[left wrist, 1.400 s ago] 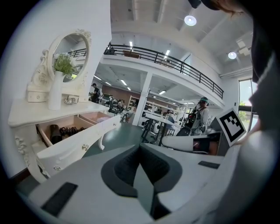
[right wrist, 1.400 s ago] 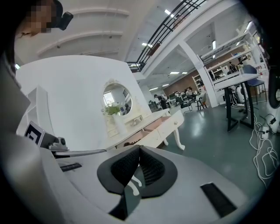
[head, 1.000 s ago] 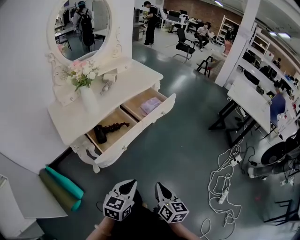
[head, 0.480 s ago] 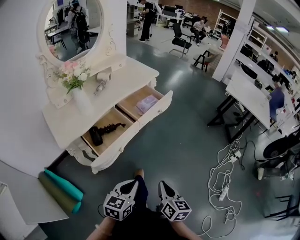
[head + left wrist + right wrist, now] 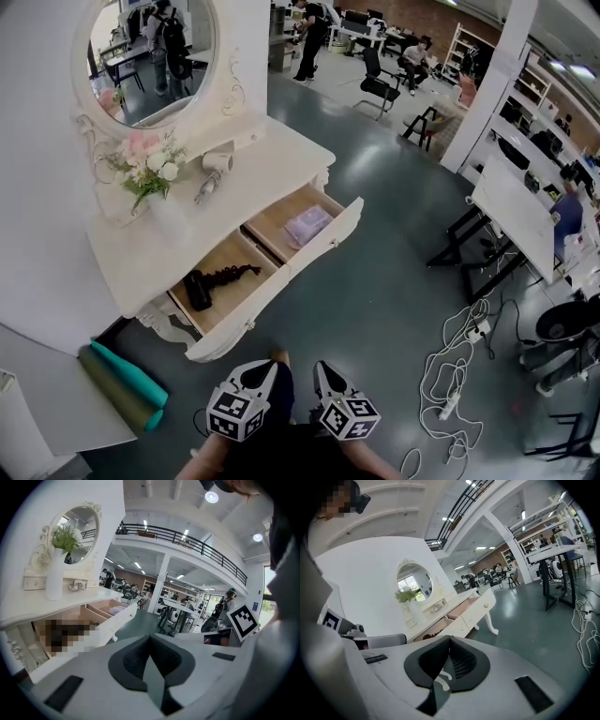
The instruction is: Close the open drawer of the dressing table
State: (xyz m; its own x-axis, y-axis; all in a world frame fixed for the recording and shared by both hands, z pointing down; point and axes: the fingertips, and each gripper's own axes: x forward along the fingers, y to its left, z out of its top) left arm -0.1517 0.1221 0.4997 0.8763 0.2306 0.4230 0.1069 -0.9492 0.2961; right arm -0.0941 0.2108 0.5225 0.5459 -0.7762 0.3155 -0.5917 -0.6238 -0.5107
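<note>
Both claws are pinched fully together and hold nothing; the left gripper (image 5: 263, 368) and right gripper (image 5: 319, 368) hover side by side at 6 o'clock in the head view, well apart from the dressing table (image 5: 272, 155). The drawer (image 5: 284, 270) stands pulled right out at 11 o'clock from them, its white front towards me; a black hair tool (image 5: 208, 281) lies in its left compartment, a lilac packet (image 5: 307, 225) in the right. My worry is a push at one end of that long front; I judge it would skew and jam; a hard shove could rock the vase (image 5: 171, 217) on top; closed tips may slip off the curved face; the floor cables (image 5: 459, 361) at 3 o'clock could catch a foot.
</note>
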